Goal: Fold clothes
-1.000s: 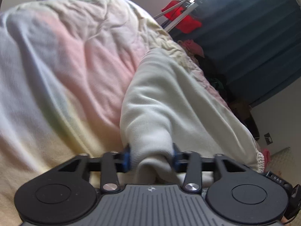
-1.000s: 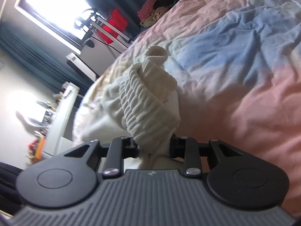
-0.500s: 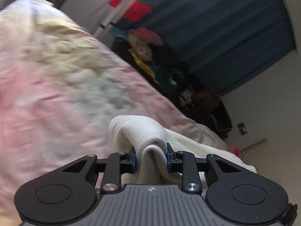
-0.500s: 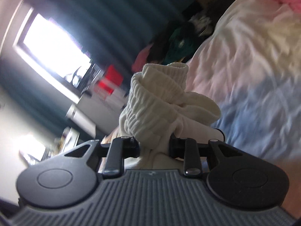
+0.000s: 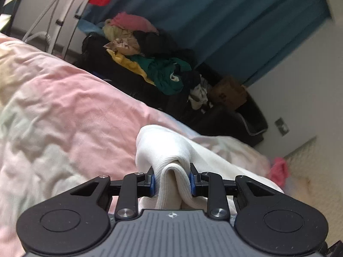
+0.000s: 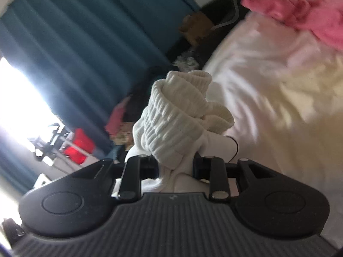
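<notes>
A cream-white knitted garment [image 5: 165,150] is held by both grippers over a bed with a pastel pink, white and yellow duvet [image 5: 64,111]. My left gripper [image 5: 171,182] is shut on a smooth fold of the garment, which trails off to the right. My right gripper [image 6: 175,167] is shut on the garment's ribbed, elasticated band [image 6: 171,115], which bunches up above the jaws. The duvet also shows in the right wrist view [image 6: 278,81].
A heap of mixed clothes [image 5: 150,64] lies on a dark seat beyond the bed, before teal curtains [image 5: 214,10]. A pink garment [image 6: 300,15] lies on the bed. A drying rack with a red item [image 6: 79,147] stands by the bright window.
Both grippers have lifted and swung with the garment still held. The views now tilt up from the duvet toward the curtains and the clothes heap.
</notes>
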